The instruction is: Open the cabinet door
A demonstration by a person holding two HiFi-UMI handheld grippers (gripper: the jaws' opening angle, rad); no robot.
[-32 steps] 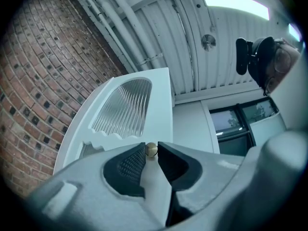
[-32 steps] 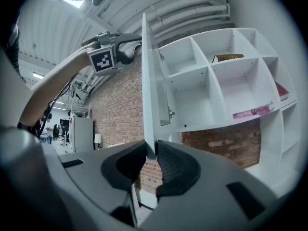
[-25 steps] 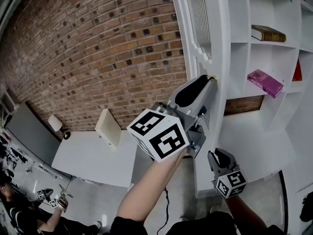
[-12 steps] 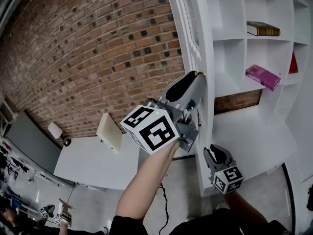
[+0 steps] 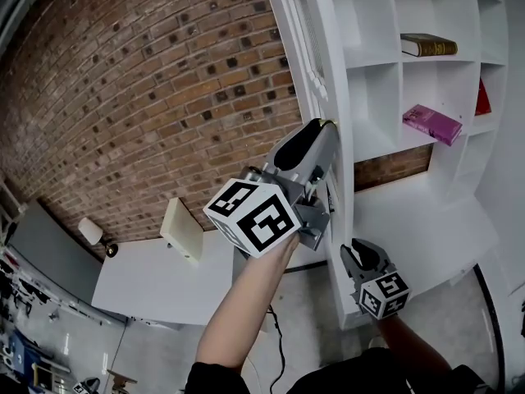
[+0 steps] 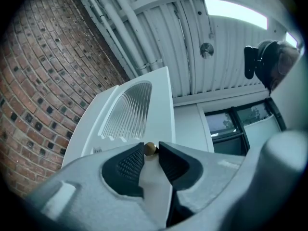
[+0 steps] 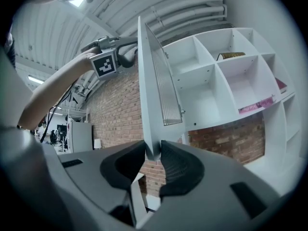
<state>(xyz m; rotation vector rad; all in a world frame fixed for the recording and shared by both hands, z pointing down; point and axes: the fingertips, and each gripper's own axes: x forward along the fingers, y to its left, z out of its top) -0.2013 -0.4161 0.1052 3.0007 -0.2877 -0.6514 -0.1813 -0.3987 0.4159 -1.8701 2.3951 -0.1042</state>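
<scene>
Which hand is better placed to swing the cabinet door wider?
Left. The left tongs are shut on the brass knob, made for pulling; the right tongs only pinch the cabinet door at its bottom corner and may slip.

- Brick wall (image 5: 148, 97): red-brown, fills the left and upper background.
- Shelves (image 5: 385, 60): white, open compartments at the right.
- Brown book (image 5: 429, 44): lies flat in an upper compartment.
- Pink book (image 5: 431, 124): lies flat in the compartment directly below the brown book.
- Red book (image 5: 482, 98): at the far right, only partly seen.
- Counter (image 5: 156, 277): white, set against the wall at lower left.
- Cream box (image 5: 182, 229): stands on the counter beside the wall.
- Cable (image 5: 277, 347): dark, trails across the floor.
- Ceiling light (image 6: 236, 13): a lit strip on the ribbed ceiling.
</scene>
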